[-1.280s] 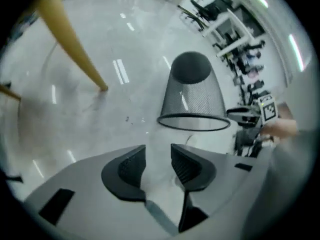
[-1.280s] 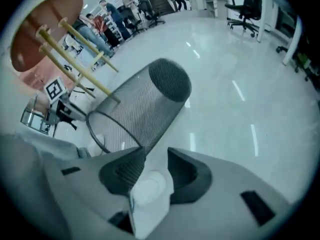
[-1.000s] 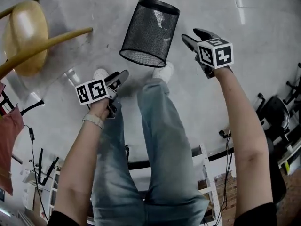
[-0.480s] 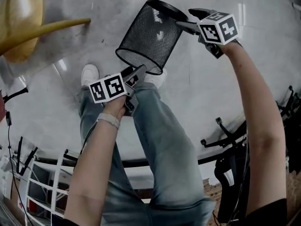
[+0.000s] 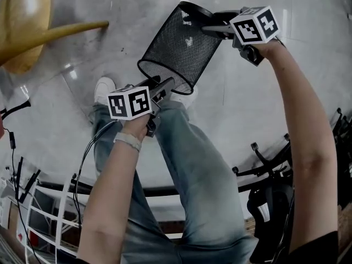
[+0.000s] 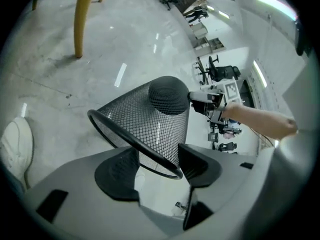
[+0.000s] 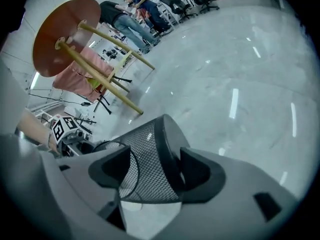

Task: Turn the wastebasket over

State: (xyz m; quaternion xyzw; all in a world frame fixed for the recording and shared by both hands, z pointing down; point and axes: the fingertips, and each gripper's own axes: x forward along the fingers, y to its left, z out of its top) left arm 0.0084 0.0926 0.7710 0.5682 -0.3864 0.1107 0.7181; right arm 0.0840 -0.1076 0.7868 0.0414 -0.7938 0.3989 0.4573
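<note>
A black mesh wastebasket (image 5: 181, 45) leans tilted over the floor, open rim low and left, closed base high and right. My left gripper (image 5: 164, 86) is at the rim. In the left gripper view the rim wire and wall of the wastebasket (image 6: 150, 119) cross between the jaws of the left gripper (image 6: 157, 166); they have just been closing but stand apart. My right gripper (image 5: 212, 25) straddles the base's edge. In the right gripper view the dark base band of the wastebasket (image 7: 150, 169) sits between the jaws of the right gripper (image 7: 155, 171), which have just been opening wide.
A yellow wooden stool (image 5: 27, 21) lies at the top left, one leg (image 5: 77, 29) pointing toward the basket. The person's legs (image 5: 187, 164) and white shoes (image 5: 103, 88) are right below the basket. A white rack (image 5: 44, 213) and a chair base (image 5: 264, 153) sit behind.
The basket has gone from standing to tilted. The right gripper moved left onto its base and the left gripper moved right and up to its rim.
</note>
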